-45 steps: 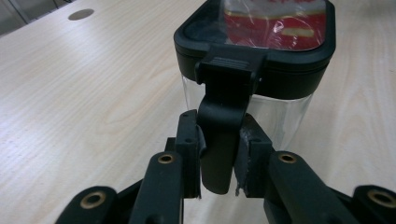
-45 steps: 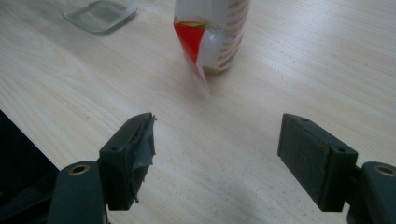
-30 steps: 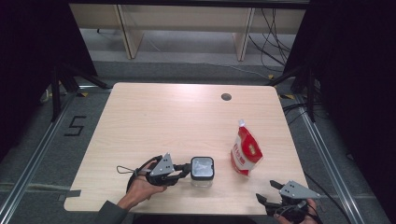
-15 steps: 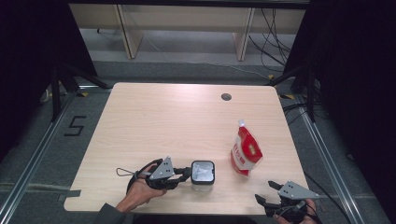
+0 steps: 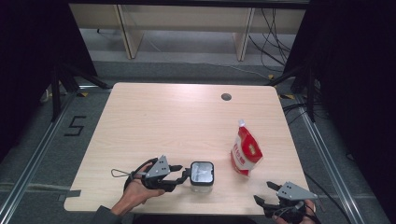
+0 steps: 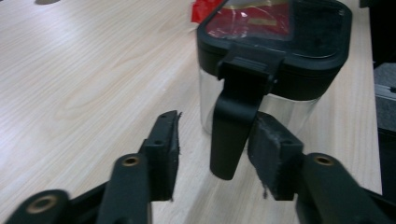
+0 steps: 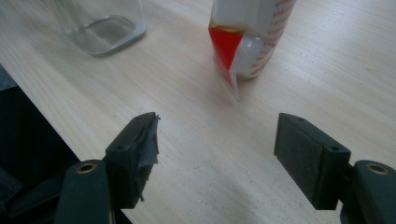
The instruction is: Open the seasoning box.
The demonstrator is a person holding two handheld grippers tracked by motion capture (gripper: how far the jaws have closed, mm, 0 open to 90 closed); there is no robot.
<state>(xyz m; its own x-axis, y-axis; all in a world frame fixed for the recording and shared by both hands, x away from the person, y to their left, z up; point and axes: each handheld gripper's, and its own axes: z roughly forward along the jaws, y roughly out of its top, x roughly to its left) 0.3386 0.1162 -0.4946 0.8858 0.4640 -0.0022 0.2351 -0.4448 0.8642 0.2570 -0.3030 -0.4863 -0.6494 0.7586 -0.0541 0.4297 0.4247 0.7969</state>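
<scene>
Lid latch (image 6: 232, 133) of the clear container (image 5: 202, 173) is flipped down between the left gripper (image 6: 212, 151) pads, whose jaws have just been opening and seem clear of it, presumably to unlock the lid, while the right gripper (image 7: 215, 156) is parked wide open, empty, short of the red pouch (image 7: 247, 35).

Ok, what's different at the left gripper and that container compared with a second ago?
The left gripper has just been opening: its jaws now stand apart around the hanging black latch of the clear black-lidded container, one pad close beside it. The container, the red-and-white pouch and the open right gripper kept their places.
</scene>
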